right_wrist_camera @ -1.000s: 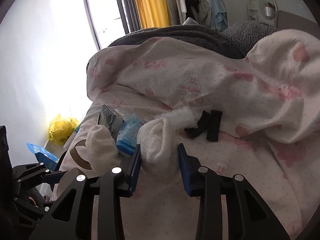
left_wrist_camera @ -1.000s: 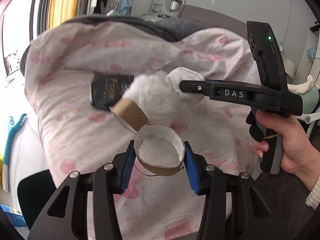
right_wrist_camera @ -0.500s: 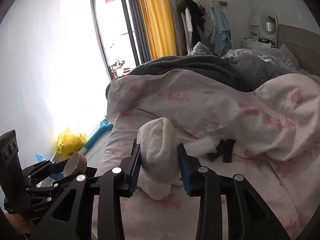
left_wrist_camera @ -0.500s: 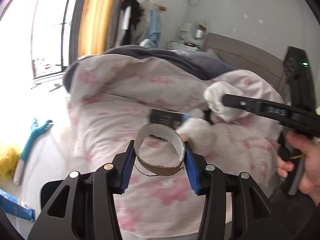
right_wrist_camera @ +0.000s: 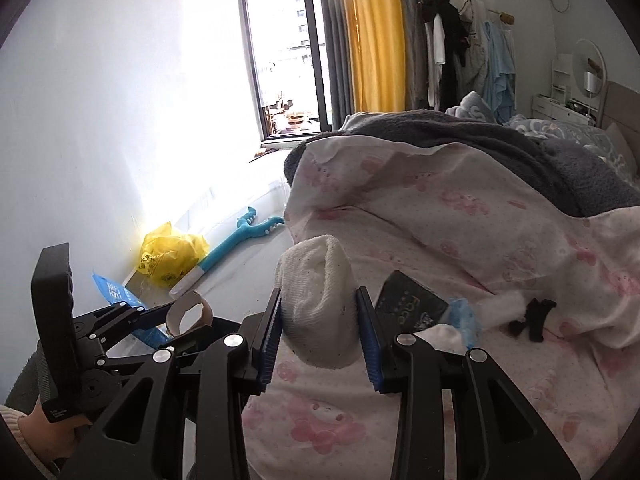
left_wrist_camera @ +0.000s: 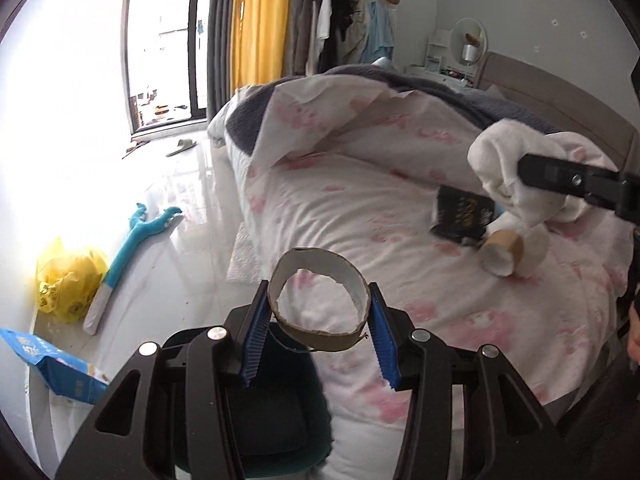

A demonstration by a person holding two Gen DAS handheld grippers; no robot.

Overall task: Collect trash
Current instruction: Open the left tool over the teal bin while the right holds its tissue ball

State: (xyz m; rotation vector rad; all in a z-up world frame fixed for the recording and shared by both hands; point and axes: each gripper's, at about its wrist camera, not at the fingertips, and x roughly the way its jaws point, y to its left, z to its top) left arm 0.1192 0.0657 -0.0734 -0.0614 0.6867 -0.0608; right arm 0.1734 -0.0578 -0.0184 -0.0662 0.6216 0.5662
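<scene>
Carrying both loads clear of the pink-patterned bed quilt (left_wrist_camera: pixel 360 216) calls for steady squeeze and level wrists. Left gripper (left_wrist_camera: pixel 318 312), angled downward at near left, pinches a flattened brown cardboard tube ring (left_wrist_camera: pixel 320 336) above a dark bin (left_wrist_camera: pixel 276 408). Right gripper (right_wrist_camera: pixel 318 320), tilted likewise, clamps a wadded white cloth (right_wrist_camera: pixel 316 304) over the quilt's near edge.

The left tool (left_wrist_camera: pixel 318 330) has a cardboard ring (left_wrist_camera: pixel 319 305) between its pads, out past the bed's (left_wrist_camera: pixel 360 216) corner, with a bin (left_wrist_camera: pixel 276 412) right below it. The right tool (right_wrist_camera: pixel 318 336) pinches a sock (right_wrist_camera: pixel 318 304) above the bed. On the bed sit a packet (left_wrist_camera: pixel 460 216) and, just in front of it, a tube (left_wrist_camera: pixel 504 250). On the floor, left of the bed, a bag (left_wrist_camera: pixel 66 280) lies by the wall.
</scene>
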